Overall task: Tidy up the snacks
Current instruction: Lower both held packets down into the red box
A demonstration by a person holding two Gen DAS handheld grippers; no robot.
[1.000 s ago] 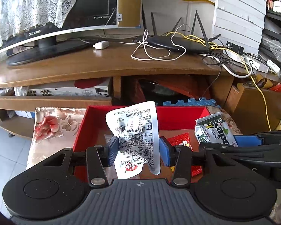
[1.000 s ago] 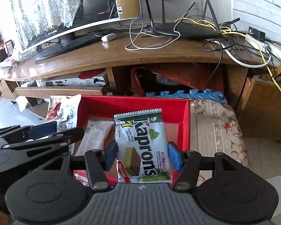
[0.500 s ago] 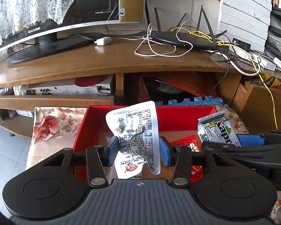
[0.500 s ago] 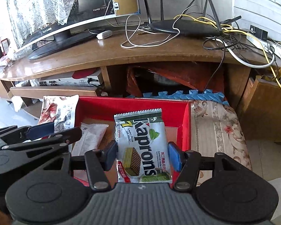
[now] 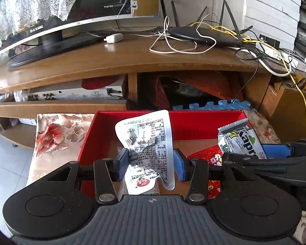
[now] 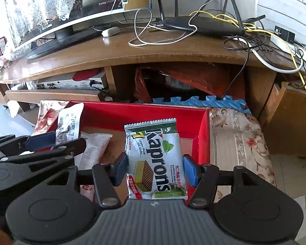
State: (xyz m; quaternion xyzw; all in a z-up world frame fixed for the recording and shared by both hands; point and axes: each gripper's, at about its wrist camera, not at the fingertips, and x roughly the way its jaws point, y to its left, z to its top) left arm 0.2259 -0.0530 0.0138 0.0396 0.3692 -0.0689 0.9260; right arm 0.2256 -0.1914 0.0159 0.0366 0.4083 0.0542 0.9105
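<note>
My left gripper [image 5: 151, 164] is shut on a crumpled silver snack packet [image 5: 148, 147], held above the left half of a red box [image 5: 193, 122]. My right gripper [image 6: 154, 168] is shut on a white and green Kaprons wafer pack [image 6: 155, 155], held above the right half of the red box [image 6: 132, 114]. The wafer pack also shows in the left wrist view [image 5: 240, 140], and the silver packet in the right wrist view [image 6: 68, 124]. A red packet [image 5: 206, 157] and a white wrapper [image 6: 93, 151] lie inside the box.
The box rests on a floral cloth [image 6: 234, 134] in front of a wooden TV stand [image 5: 112, 61]. The stand holds a monitor [image 5: 51, 22], a router [image 5: 204, 36] and tangled cables. A blue foam mat edge [image 6: 204, 102] lies behind the box. A brown cabinet [image 6: 291, 122] stands at right.
Both grippers, still holding their packets, have dropped slightly lower and drawn back a little over the red box. The grips have not changed.
</note>
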